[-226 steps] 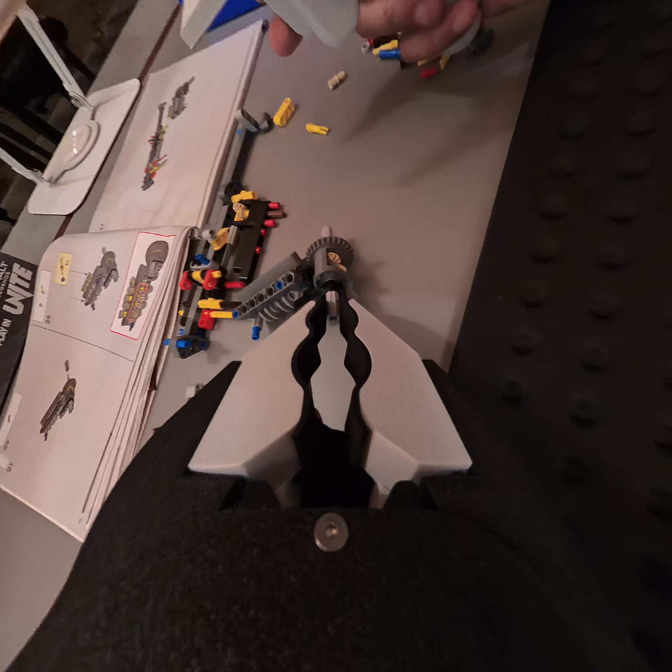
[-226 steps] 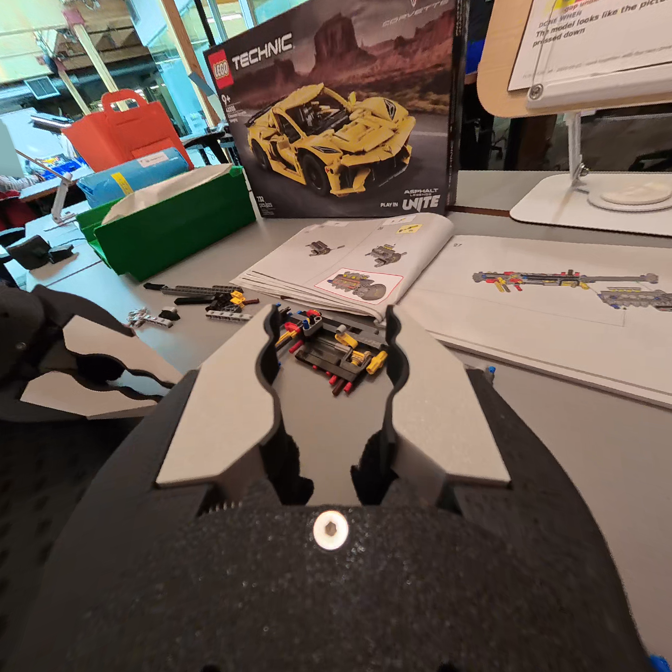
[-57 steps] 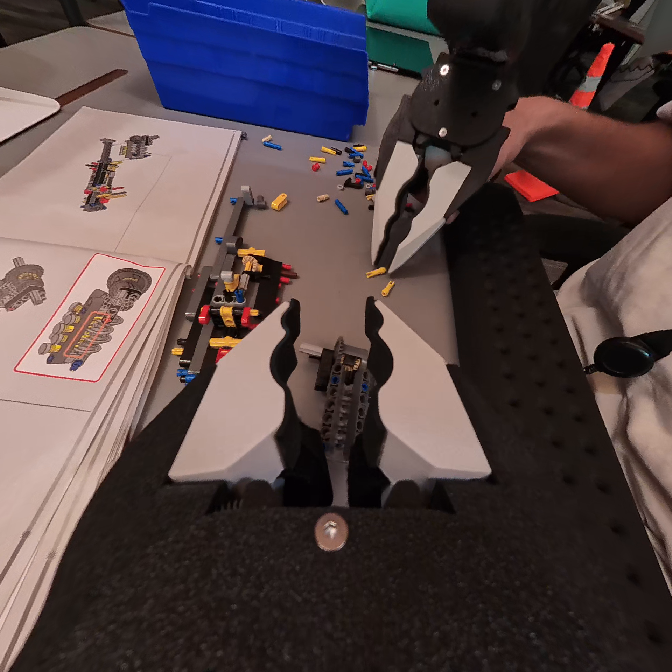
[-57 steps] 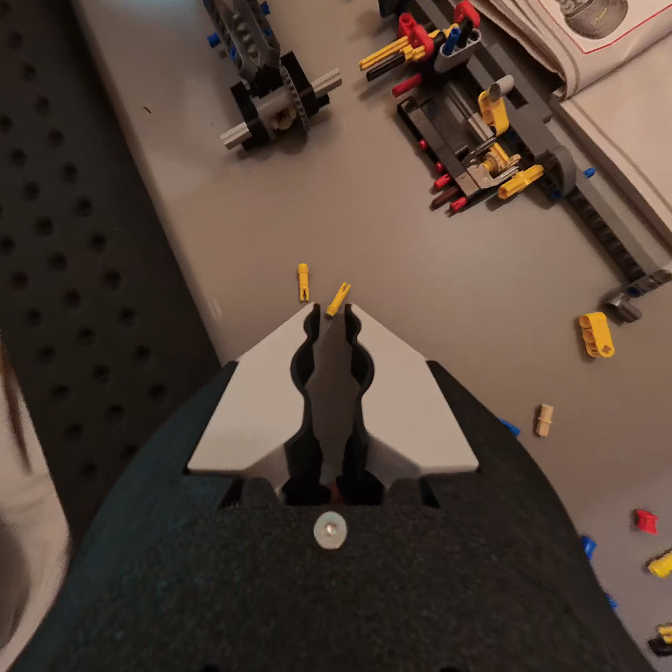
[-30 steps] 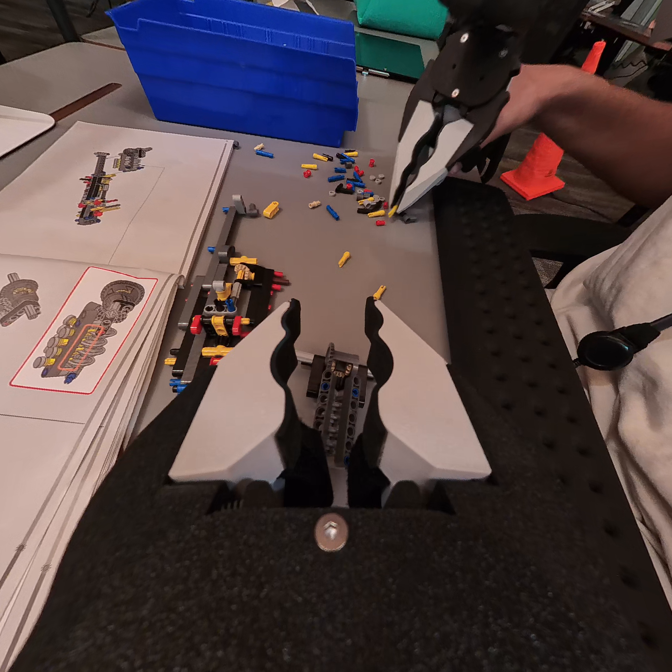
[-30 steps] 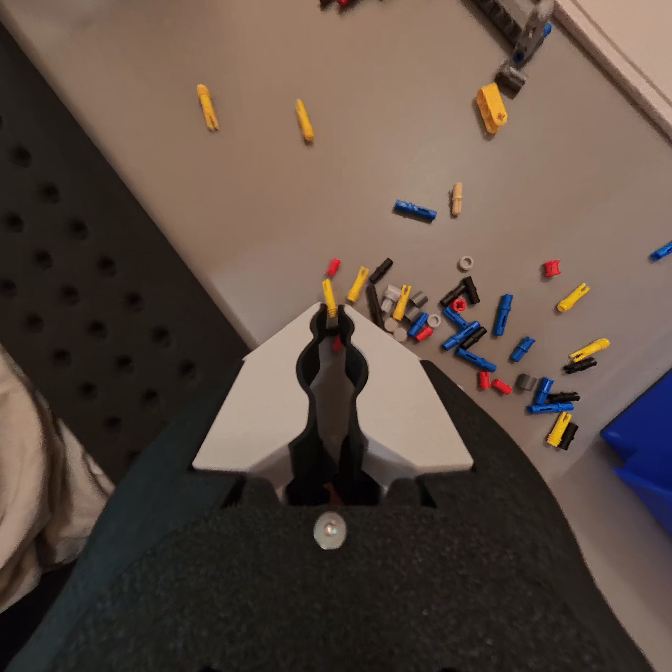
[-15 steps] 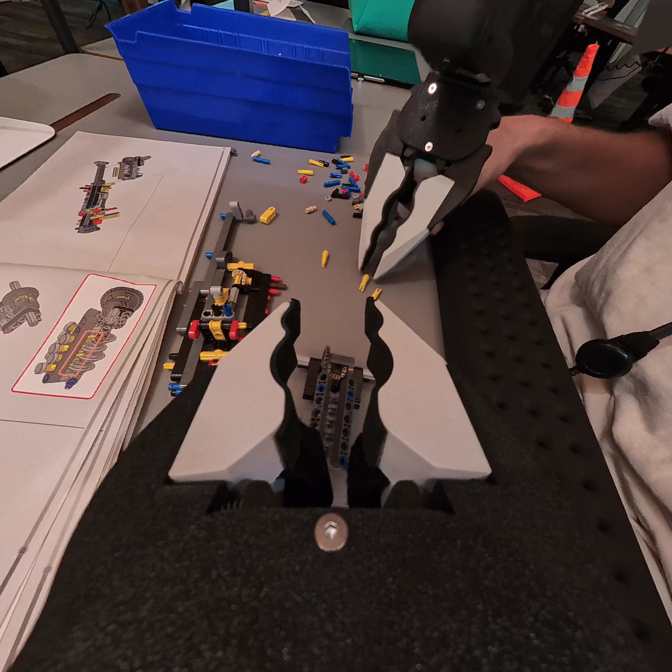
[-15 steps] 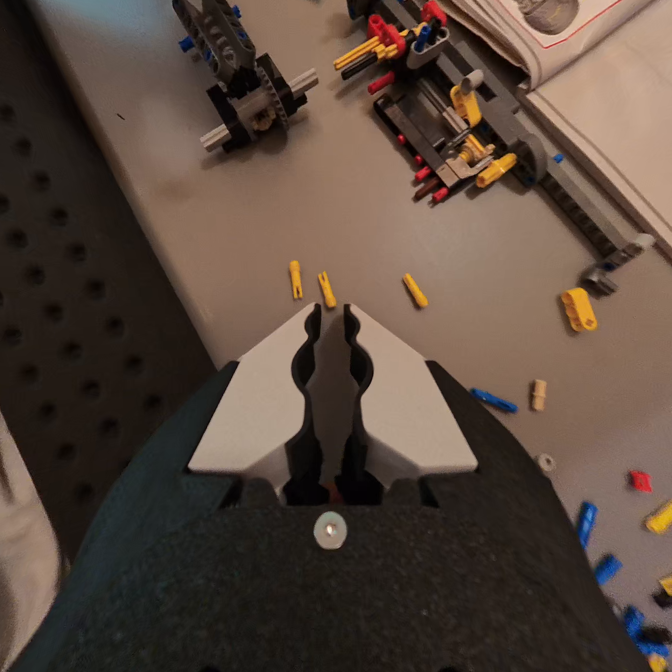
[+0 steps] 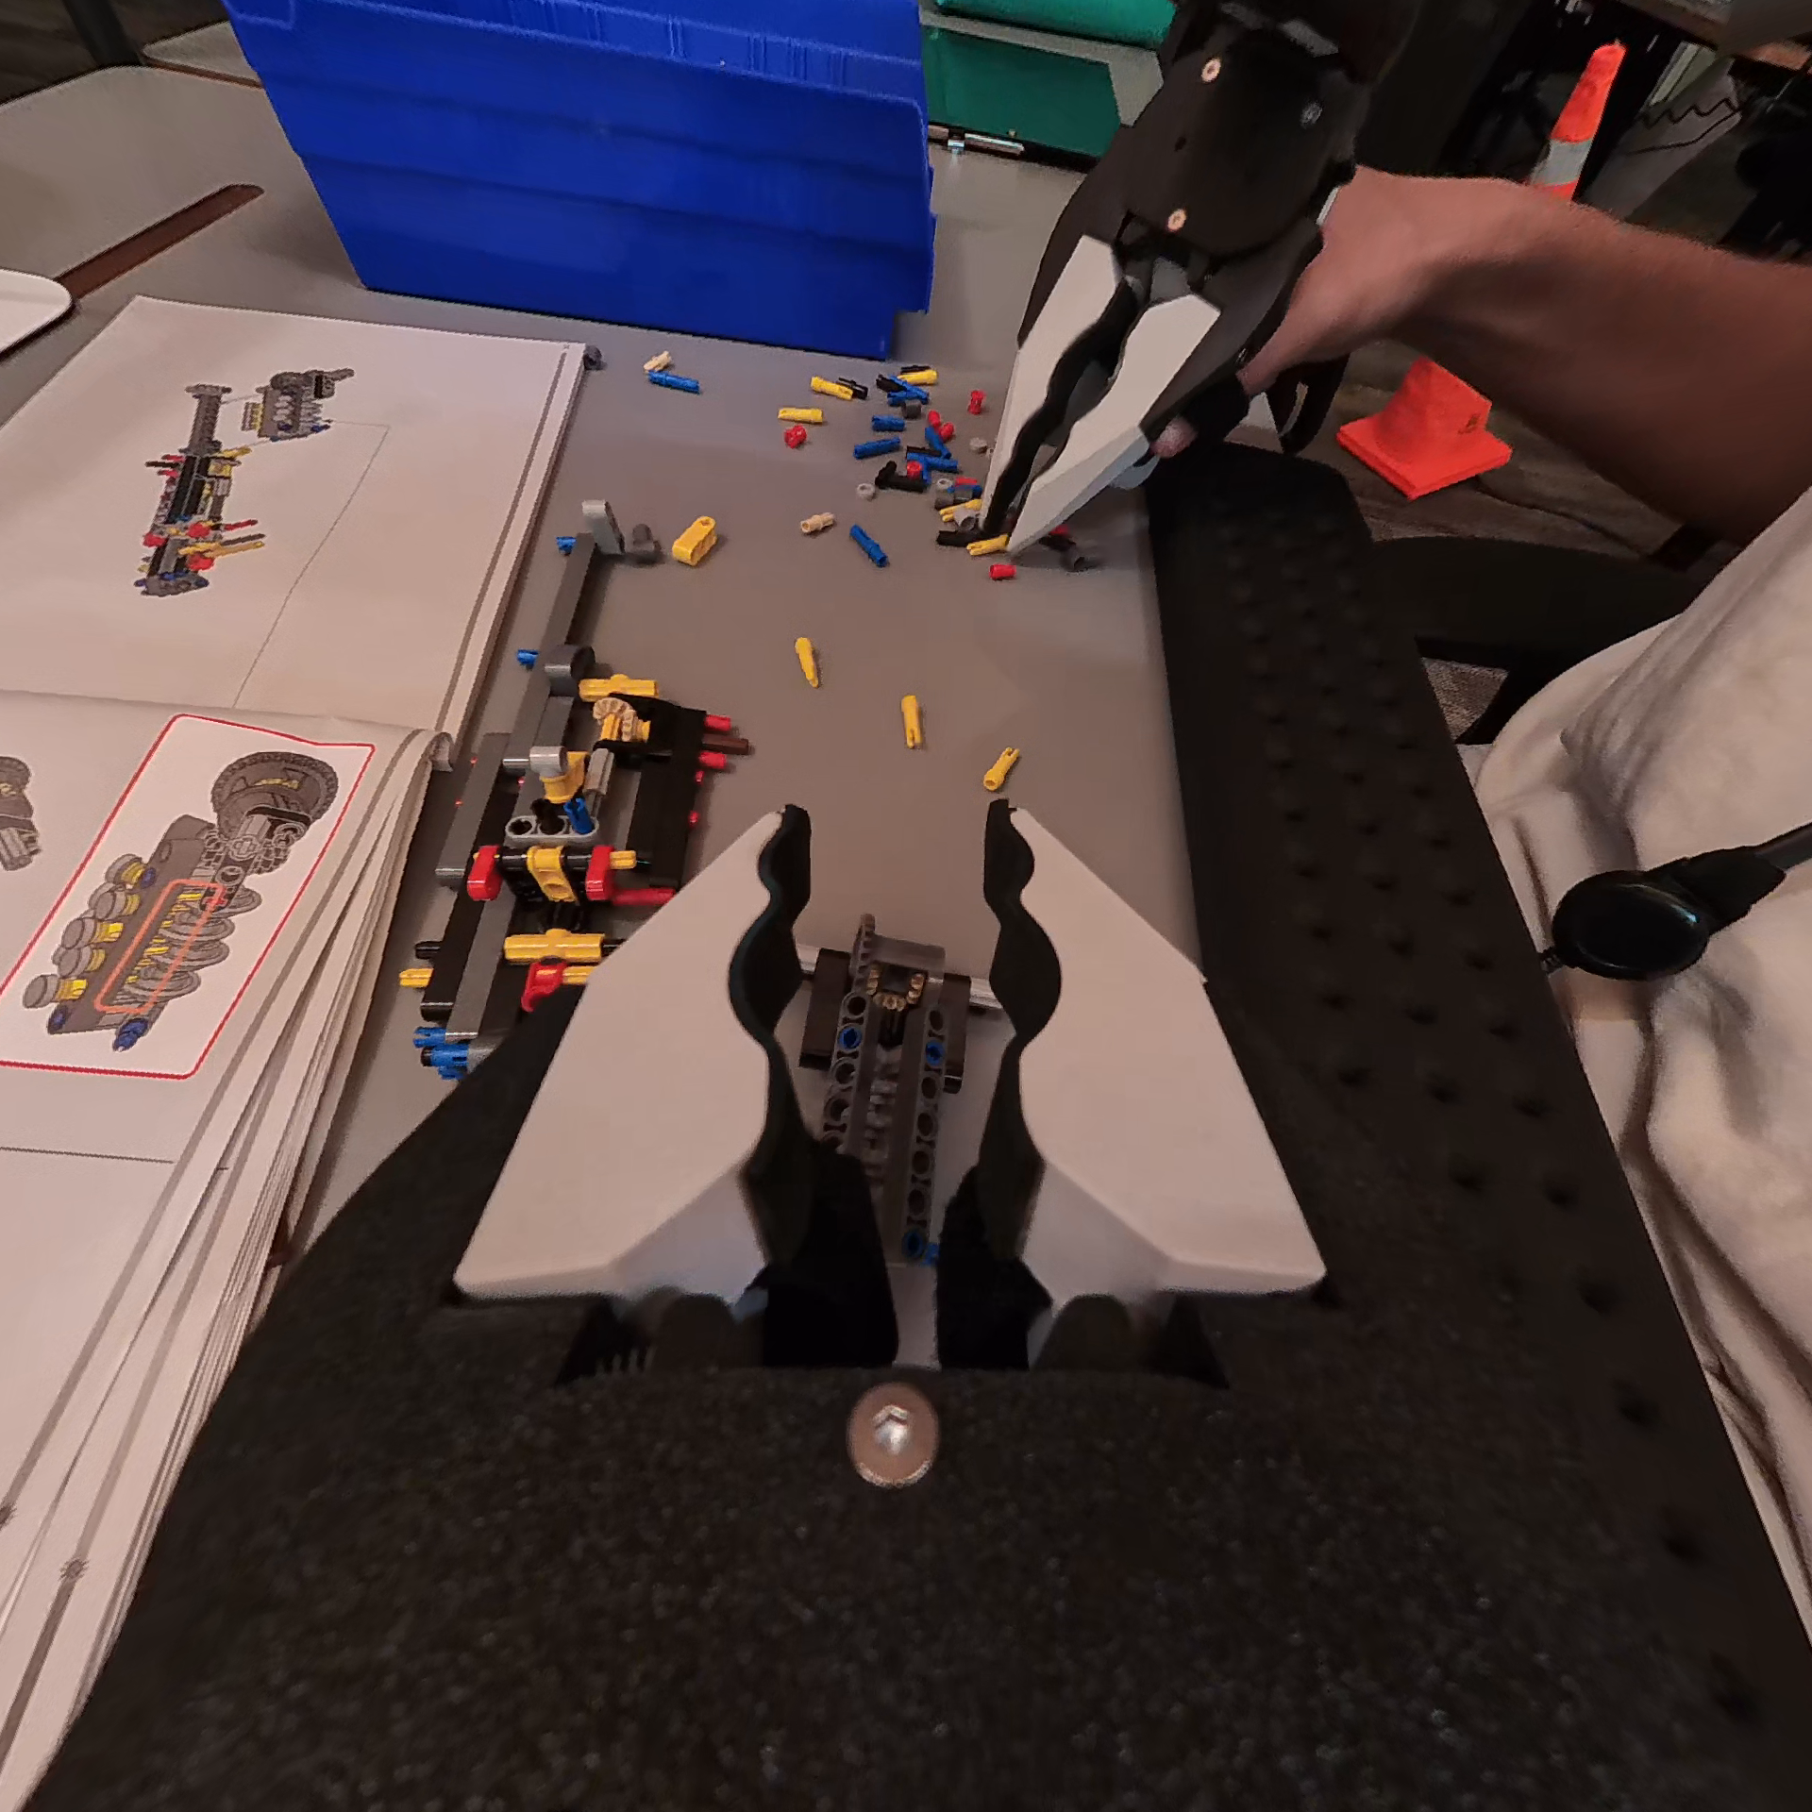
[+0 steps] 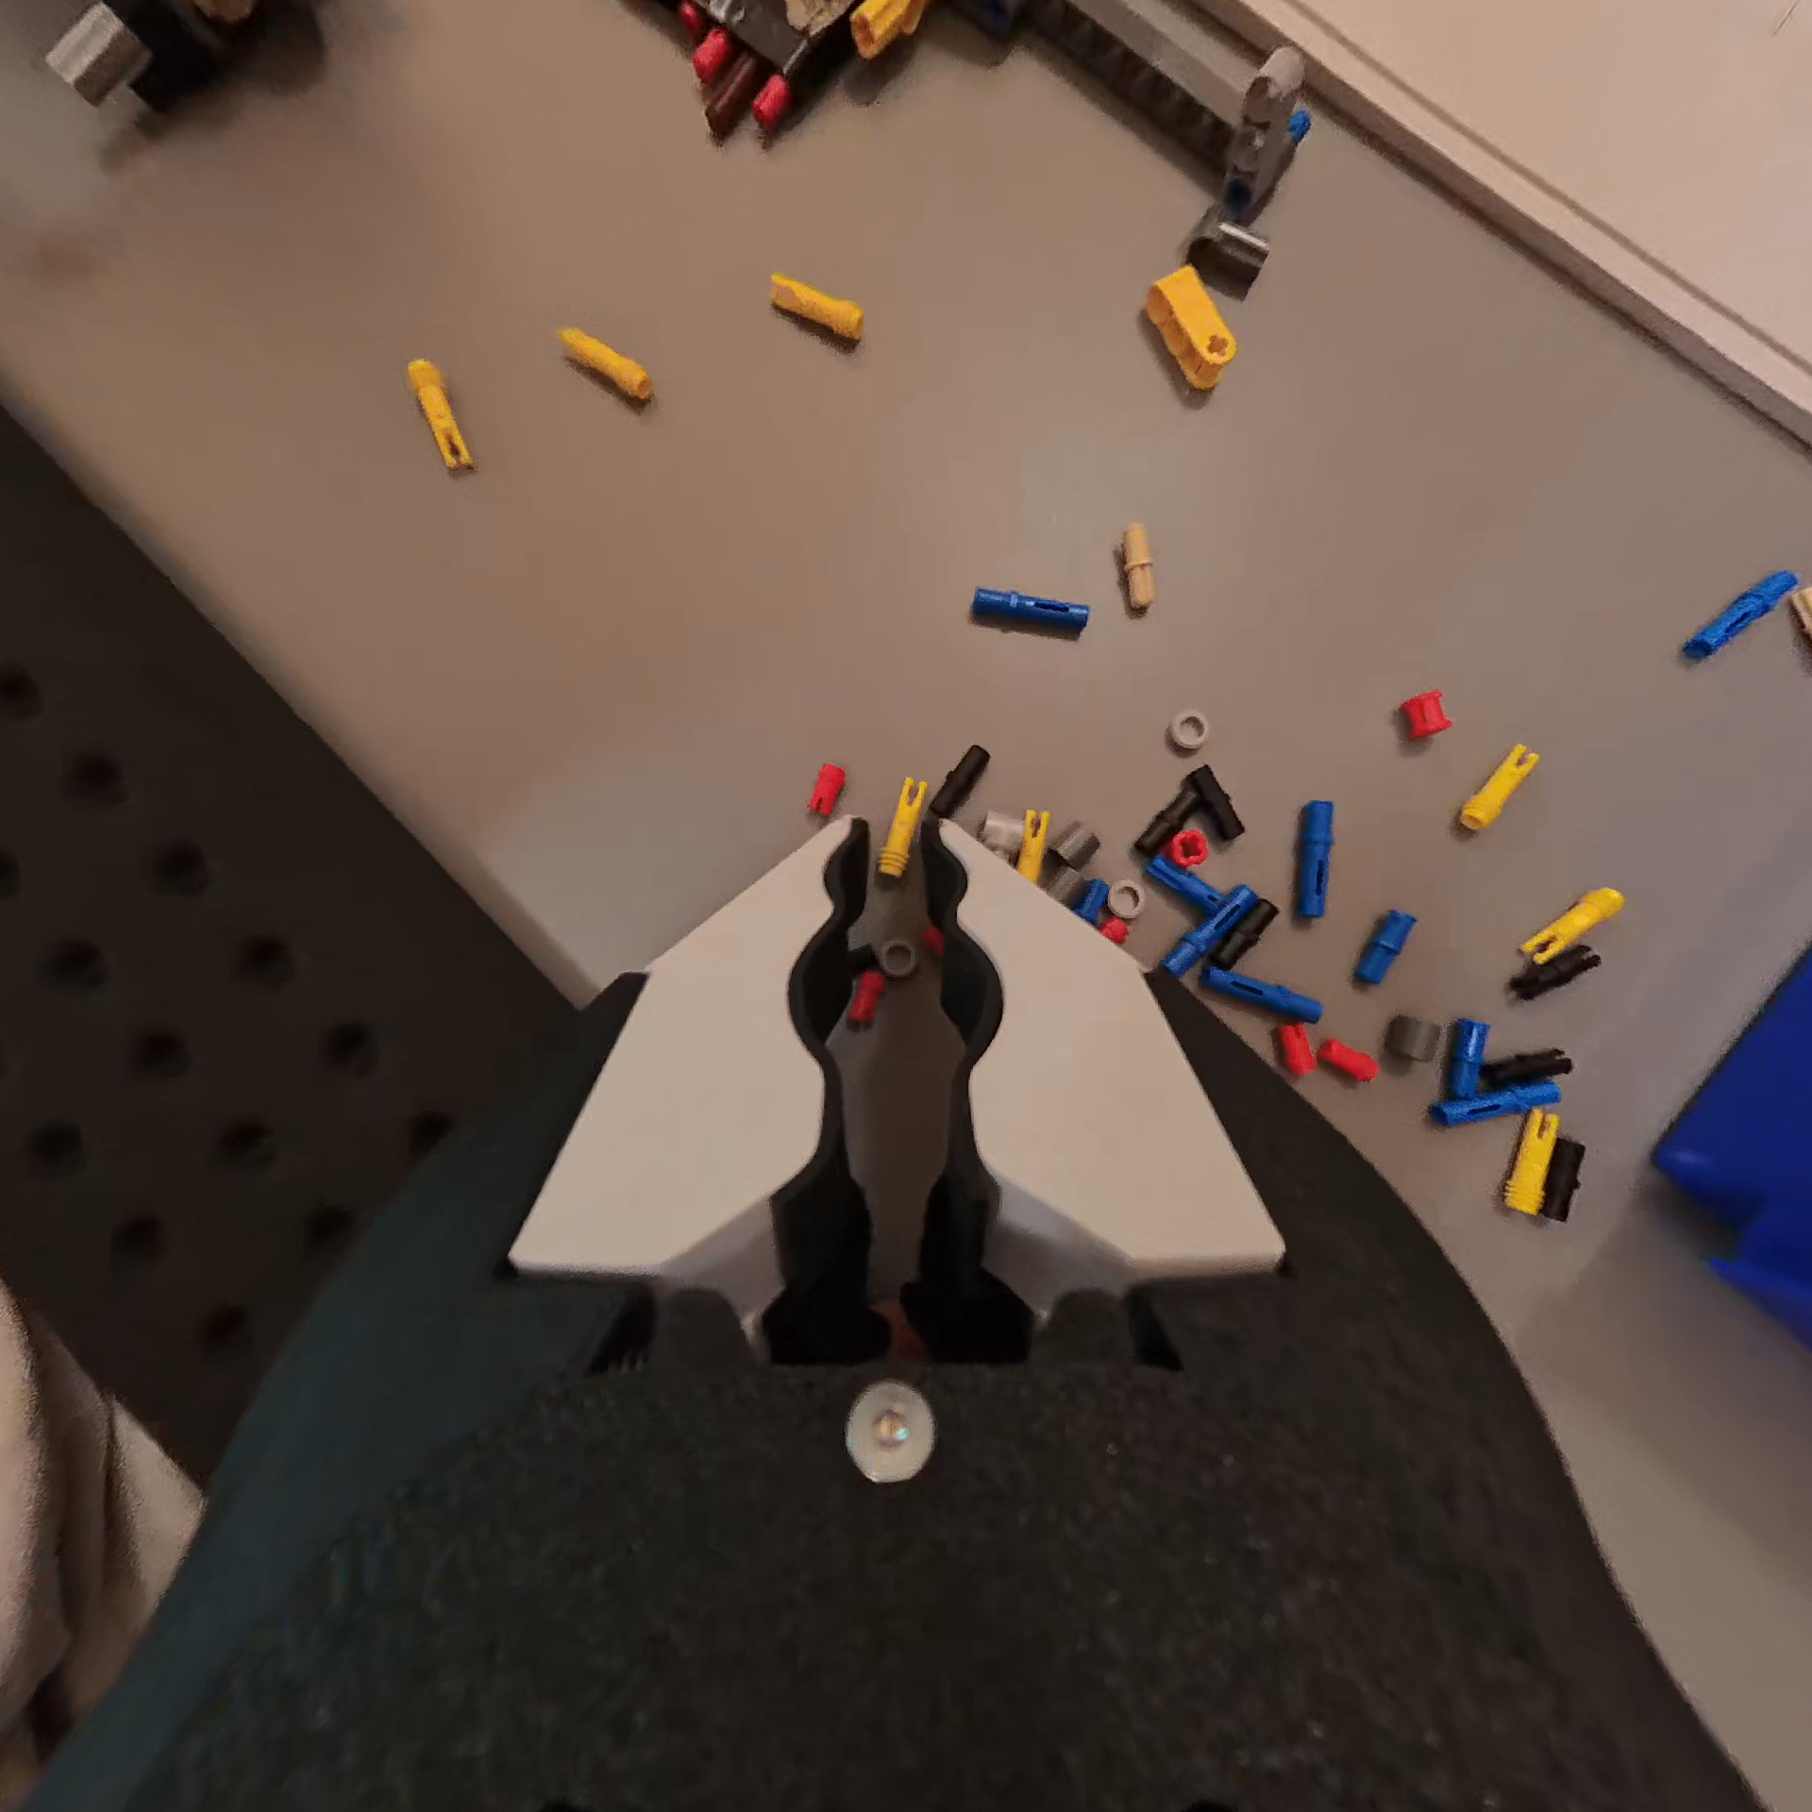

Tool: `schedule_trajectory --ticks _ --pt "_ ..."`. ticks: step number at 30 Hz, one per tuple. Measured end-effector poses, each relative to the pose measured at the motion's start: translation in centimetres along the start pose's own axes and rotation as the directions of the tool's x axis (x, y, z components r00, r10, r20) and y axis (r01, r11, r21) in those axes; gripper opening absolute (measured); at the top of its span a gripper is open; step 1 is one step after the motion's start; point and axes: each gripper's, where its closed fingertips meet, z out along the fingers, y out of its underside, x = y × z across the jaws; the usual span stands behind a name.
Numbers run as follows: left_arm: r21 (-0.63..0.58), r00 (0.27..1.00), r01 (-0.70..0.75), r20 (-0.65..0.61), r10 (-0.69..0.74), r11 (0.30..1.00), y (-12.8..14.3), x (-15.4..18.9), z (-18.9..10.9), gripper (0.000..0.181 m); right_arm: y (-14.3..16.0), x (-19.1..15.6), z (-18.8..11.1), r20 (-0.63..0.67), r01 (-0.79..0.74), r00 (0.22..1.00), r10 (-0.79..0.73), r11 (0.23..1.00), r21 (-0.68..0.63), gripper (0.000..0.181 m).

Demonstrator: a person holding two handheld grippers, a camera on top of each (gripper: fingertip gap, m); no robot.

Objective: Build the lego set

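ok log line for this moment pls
left gripper: open over grey gear assembly | right gripper: tips around yellow pin at parts pile

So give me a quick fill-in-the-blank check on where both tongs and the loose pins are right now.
1. The right tongs straddle a ____ pin at the pile's edge.
2. The grey gear assembly lies between the open fingers of the ____ tongs.
3. Behind the pile of pins stands a ____ bin.

Missing words: yellow; left; blue

dim warm light | soft shadows | wide-angle edge warp | slight blur
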Motion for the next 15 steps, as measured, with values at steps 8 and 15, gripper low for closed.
schedule_trajectory --ticks 8,15 --pt "0.013 1.000 0.013 0.005 -0.013 1.000 -0.2 -0.3 -0.2 0.034 -0.8 0.2 -0.2 -0.019 0.054 0.998 -0.054 0.999 -0.001 0.004" --pt "0.008 1.000 0.004 0.009 -0.004 1.000 -0.2 -0.2 -0.3 0.035 -7.1 -6.1 3.5 0.187 0.193 0.960 -0.207 0.977 0.094 0.004"
